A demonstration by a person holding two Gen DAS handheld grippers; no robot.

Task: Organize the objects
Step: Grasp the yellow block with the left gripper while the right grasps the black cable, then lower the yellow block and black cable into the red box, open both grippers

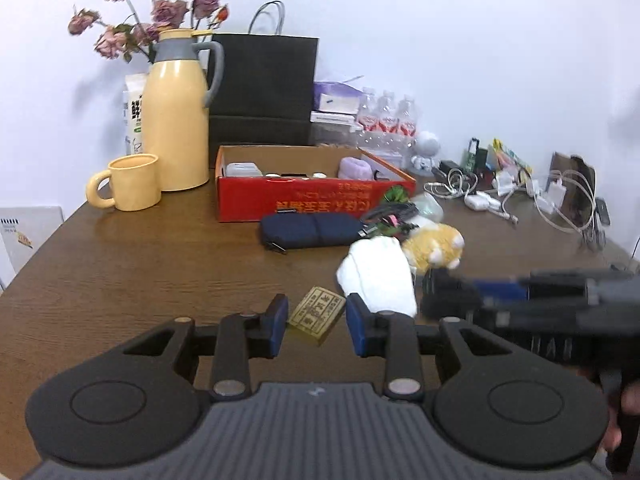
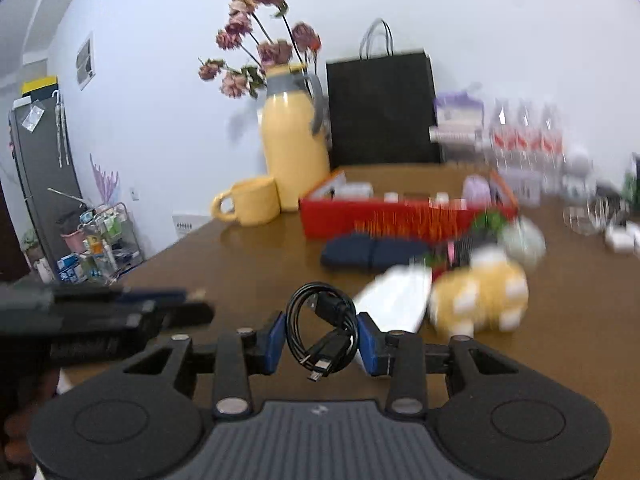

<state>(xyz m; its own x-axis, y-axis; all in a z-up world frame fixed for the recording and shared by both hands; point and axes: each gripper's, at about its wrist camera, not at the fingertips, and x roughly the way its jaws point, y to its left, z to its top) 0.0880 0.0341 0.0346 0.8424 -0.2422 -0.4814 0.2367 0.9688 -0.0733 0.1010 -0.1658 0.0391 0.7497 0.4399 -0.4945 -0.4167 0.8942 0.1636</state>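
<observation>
In the left wrist view my left gripper (image 1: 317, 314) is shut on a small yellow-brown printed box (image 1: 316, 316), held tilted just above the wooden table (image 1: 140, 264). In the right wrist view my right gripper (image 2: 322, 330) is shut on a coiled black USB cable (image 2: 324, 320), whose plugs hang between the blue pads. Each gripper shows as a dark blur at the edge of the other's view. Farther back sits an open red cardboard box (image 1: 312, 200) that holds several small items.
A navy pouch (image 1: 316, 230), a white cloth (image 1: 376, 276) and a yellow plush toy (image 1: 436, 246) lie before the red box. A yellow jug (image 1: 176, 120), mug (image 1: 128, 184), black paper bag (image 1: 264, 88) and water bottles (image 1: 386, 116) stand behind. Chargers and cords (image 1: 500, 196) crowd the right.
</observation>
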